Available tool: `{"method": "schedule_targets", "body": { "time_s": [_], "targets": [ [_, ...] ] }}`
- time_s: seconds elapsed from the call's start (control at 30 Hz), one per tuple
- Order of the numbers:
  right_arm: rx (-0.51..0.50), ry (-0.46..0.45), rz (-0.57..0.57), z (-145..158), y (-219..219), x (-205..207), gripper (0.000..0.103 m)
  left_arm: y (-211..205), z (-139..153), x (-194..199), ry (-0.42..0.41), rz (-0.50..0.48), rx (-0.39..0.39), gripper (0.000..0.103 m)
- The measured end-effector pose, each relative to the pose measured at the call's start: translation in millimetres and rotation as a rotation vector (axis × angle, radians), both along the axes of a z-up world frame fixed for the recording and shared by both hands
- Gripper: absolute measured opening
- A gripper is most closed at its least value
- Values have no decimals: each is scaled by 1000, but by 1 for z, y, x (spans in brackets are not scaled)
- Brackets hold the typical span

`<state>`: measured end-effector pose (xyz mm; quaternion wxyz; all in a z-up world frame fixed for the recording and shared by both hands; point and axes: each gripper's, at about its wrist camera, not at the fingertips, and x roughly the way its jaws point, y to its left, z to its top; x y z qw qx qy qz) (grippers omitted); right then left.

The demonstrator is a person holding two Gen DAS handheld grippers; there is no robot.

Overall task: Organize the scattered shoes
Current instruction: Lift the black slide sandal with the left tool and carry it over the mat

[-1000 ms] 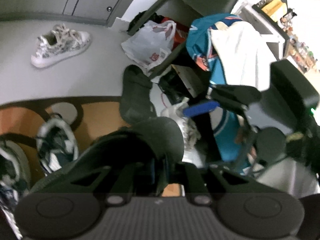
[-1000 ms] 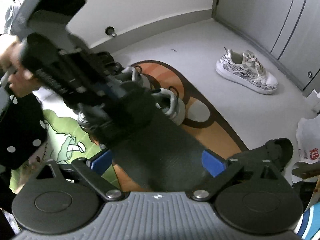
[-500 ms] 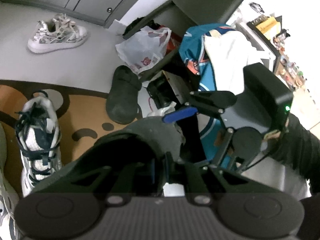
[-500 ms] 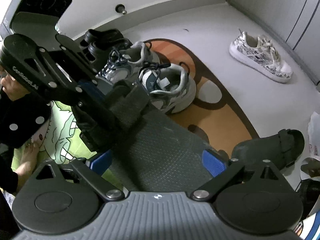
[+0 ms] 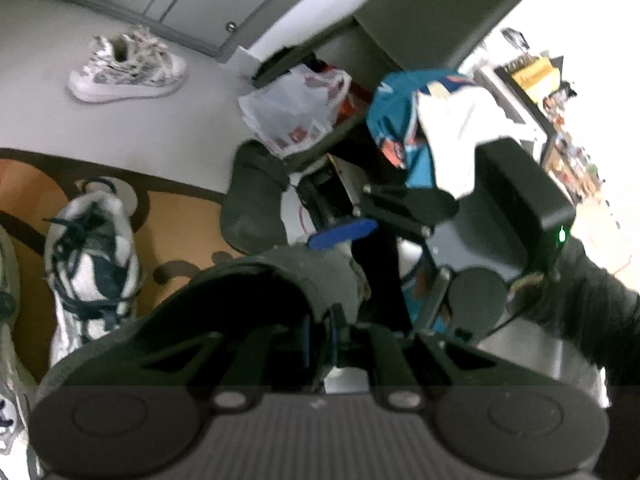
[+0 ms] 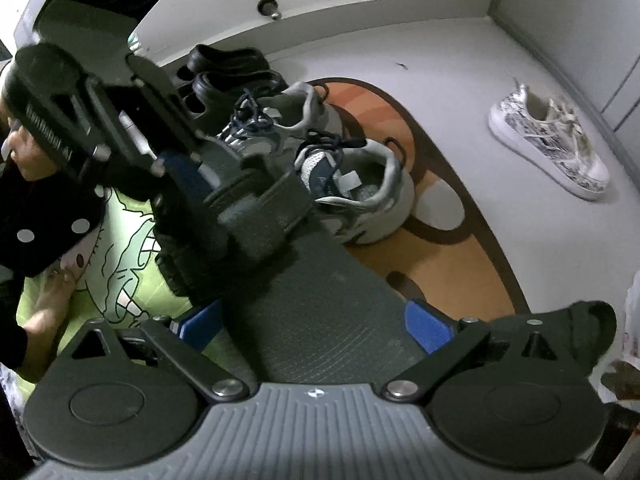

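Sneakers point(image 6: 320, 148) are lining up on the rug point(image 6: 448, 256) while both grippers, left gripper point(image 5: 316, 336) and right gripper point(image 6: 316, 320), are pinching a dark sandal point(image 6: 320, 304), its mate point(image 5: 252, 204) and the white sneaker point(image 6: 548, 140) waiting.

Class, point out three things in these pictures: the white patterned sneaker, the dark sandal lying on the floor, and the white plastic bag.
white patterned sneaker point(image 6: 550, 142), right wrist view, on its side panel.
dark sandal on the floor point(image 5: 254, 210), left wrist view, on its upper.
white plastic bag point(image 5: 294, 110), left wrist view, on its crumpled front.
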<state>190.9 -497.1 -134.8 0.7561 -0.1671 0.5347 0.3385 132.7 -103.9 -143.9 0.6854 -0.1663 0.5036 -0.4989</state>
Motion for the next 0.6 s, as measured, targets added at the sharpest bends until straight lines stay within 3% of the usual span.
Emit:
{"method": "schedule_targets", "body": {
  "time_s": [0.23, 0.43, 0.6],
  "targets": [
    [55, 60, -51, -5, 4, 5, 101, -1, 5, 17, -23, 54, -5, 9],
    [149, 18, -254, -19, -12, -8, 101, -19, -4, 25, -25, 34, 22, 9],
    [169, 4, -317, -18, -25, -22, 101, -39, -13, 23, -18, -7, 38, 9]
  ]
}}
